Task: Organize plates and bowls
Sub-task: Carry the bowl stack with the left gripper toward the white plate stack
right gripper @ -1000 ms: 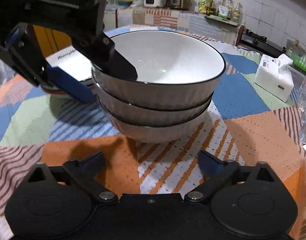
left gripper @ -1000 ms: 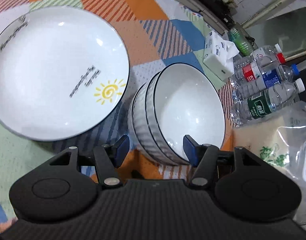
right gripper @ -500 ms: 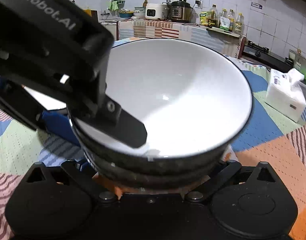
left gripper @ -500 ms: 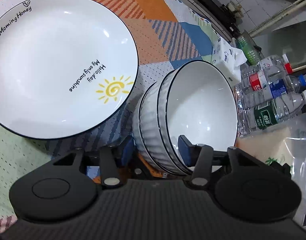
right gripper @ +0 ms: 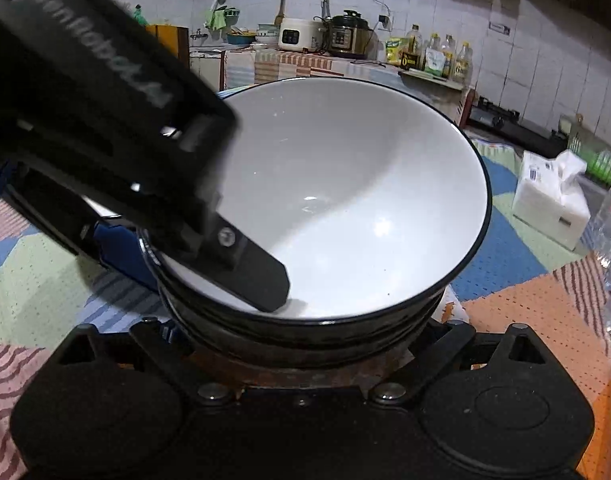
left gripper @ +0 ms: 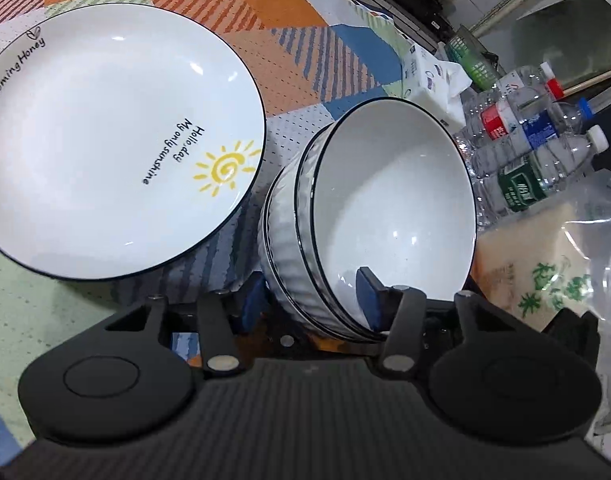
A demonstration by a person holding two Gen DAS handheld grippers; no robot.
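A stack of three white ribbed bowls (left gripper: 385, 216) with dark rims stands on the patterned tablecloth. My left gripper (left gripper: 309, 300) is shut on the stack's near rim, one finger inside the top bowl and one outside. In the right wrist view the bowl stack (right gripper: 345, 208) fills the middle, and the left gripper's finger (right gripper: 257, 276) lies inside it. My right gripper (right gripper: 305, 344) is open with its fingers on either side of the stack's base, mostly hidden beneath it. A large white plate (left gripper: 105, 140) with a yellow sun lies left of the bowls.
Several water bottles (left gripper: 533, 152) lie right of the bowls. A white tissue pack (left gripper: 429, 76) sits behind them and also shows in the right wrist view (right gripper: 549, 200). A clear plastic bag (left gripper: 565, 264) is at the right. A kitchen counter with appliances (right gripper: 325, 36) stands behind.
My left gripper has closed onto the rim of the bowl stack. My right gripper has moved forward until its open fingers straddle the stack's base.
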